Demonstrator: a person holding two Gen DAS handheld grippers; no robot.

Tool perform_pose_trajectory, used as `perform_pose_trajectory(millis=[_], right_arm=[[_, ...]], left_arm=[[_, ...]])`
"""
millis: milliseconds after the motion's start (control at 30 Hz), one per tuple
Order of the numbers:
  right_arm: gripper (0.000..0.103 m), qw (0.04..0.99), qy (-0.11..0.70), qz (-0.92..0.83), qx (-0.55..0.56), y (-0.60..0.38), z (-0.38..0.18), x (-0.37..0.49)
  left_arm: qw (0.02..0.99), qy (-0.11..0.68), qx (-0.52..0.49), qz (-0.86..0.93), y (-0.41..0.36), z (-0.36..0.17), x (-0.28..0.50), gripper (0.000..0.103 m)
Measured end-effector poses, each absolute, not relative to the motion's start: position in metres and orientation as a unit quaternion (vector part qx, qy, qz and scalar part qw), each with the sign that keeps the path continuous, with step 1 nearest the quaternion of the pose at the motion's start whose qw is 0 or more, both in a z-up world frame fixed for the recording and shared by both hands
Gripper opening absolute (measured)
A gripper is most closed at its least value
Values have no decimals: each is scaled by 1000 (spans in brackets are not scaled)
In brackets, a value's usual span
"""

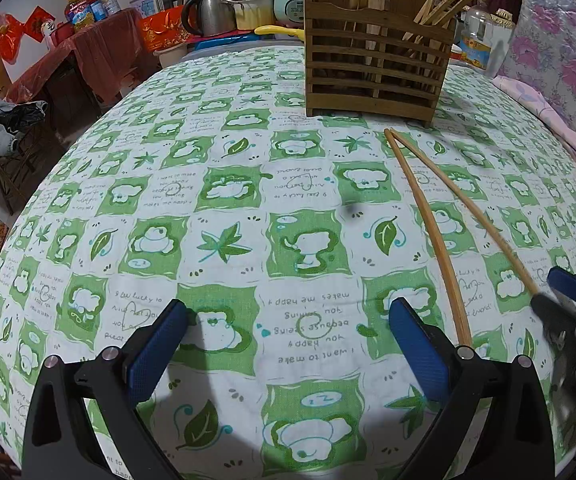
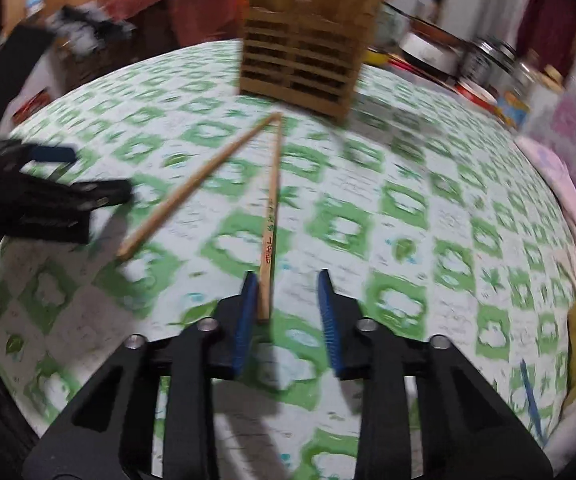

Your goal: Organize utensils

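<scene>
Right wrist view: my right gripper [image 2: 285, 312] sits at 6 o'clock, astride the near end of one chopstick [image 2: 270, 216]. That stick runs up toward 12 o'clock, where its far tip meets the second chopstick [image 2: 195, 186] just before the wooden holder [image 2: 304, 56]. The second stick splays away toward 9 o'clock. Both lie flat on the green cloth [image 2: 408, 208].

To do this step well, I judge the jaws should close squarely across the stick, slightly in from its end, so that it does not pivot or roll once lifted. The lift should be gentle, to leave the other stick undisturbed.

The right jaws stand partly open. The stick lies against the left pad [image 2: 245, 316], with a clear gap to the right pad, so it is not yet clamped.

Left wrist view: my left gripper [image 1: 288, 344] is wide open over bare cloth and holds nothing.
</scene>
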State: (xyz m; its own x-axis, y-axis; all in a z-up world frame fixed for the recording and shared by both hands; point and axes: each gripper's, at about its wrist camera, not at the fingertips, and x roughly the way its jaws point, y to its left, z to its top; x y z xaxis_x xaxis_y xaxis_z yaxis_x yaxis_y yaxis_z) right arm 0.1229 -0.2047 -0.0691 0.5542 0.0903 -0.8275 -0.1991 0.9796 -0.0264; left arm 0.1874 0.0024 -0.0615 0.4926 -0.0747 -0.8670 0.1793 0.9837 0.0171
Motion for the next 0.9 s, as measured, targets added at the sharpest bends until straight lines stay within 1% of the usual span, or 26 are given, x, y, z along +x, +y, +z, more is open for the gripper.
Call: perform_pose_trajectory(millis=[67,133,167,200,367,433,500,600,900], right_arm=[[30,879,468,86,-44,-210,-70,124],[36,877,468,97,-43,-210,-69,123],[42,879,464,101,-49,-207,-68,121],[45,880,460,101,-56,-204,-68,120],[47,880,460,98,-59,-204,-67,121],[51,880,463,97,-50,-206,-67,123],[61,880,463,94,-44,-209,-67,124],[69,882,461,95,-36,-211,-66,124],[69,878,467,99,-21,-216,-68,127]], left_arm=[[862,498,53,-74,2,-62,187,99],[862,498,53,-74,2,-62,187,99],[862,498,53,-74,2,-62,187,99],[862,498,53,-74,2,-62,187,99],[862,498,53,-74,3,-62,188,99],[862,498,53,-74,3,-62,188,99],[863,498,53,-73,3,-62,188,99],[863,498,52,-71,2,-63,188,99],[862,500,50,-64,2,-63,191,99]])
